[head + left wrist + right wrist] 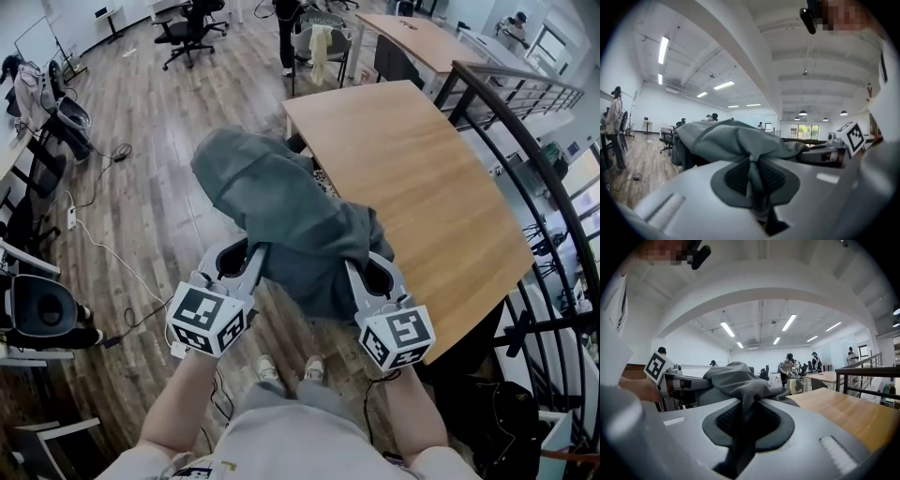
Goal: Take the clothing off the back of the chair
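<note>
The grey-green sweatshirt (281,211) looks soft, light and floppy. The left gripper (255,262) is clamped on its edge at 7 o'clock and the right gripper (356,272) at 5 o'clock, which seems a sensible spread.

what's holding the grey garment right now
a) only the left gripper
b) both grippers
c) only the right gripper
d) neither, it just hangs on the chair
B: the left gripper and the right gripper each have a fold of the grey garment pinched between their jaws, and the head view shows one gripper at each side of its near edge.
</note>
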The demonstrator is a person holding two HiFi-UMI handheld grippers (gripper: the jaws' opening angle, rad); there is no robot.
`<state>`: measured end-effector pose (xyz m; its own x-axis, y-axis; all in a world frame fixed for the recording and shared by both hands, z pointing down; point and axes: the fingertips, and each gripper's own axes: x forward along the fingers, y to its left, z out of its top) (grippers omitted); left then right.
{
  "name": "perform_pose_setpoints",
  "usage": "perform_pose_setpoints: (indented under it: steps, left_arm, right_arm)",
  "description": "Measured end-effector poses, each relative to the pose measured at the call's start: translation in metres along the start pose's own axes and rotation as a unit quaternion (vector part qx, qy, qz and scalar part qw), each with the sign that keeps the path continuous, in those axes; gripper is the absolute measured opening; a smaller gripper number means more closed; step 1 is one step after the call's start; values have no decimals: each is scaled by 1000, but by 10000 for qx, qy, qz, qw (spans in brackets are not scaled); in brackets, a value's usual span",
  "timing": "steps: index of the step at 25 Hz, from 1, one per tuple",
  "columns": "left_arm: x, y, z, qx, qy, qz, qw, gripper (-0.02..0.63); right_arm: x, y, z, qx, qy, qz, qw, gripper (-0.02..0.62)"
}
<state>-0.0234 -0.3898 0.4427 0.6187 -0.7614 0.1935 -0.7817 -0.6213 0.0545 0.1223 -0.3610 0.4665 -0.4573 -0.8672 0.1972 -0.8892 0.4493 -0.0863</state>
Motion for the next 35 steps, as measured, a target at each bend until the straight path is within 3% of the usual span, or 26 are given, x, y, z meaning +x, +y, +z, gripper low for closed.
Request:
perform_pose_setpoints:
  steps: [4,11,18,24,28,35]
  left_arm:
    - [-17,-9,37,855,-366,182,9955,23]
    - [-60,-10,114,969,-1211,384,9872,21]
    - [-143,1,169,1335,-1781,833,9713,21]
    - [-224,24,186,1578,-1877,1528,9574,21]
    - [-263,33,180,1506,-1737,1876,9550,20]
    - [-343,45,186,1630,-1774,2739,9311,20]
  right_arm:
    - [-7,9,39,-84,-435,79,9990,49]
    - [-15,37,114,-289,-1140,405,9922,49]
    - [-18,102,177,-543,-1738,892,9792,49]
    - [-8,183,210,-633,-2128,1725,9597,49]
    - [-6,223,221,-650,-2276,2141,9477,50]
    - [-5,303,227,-596,-2338,3111,9193,51]
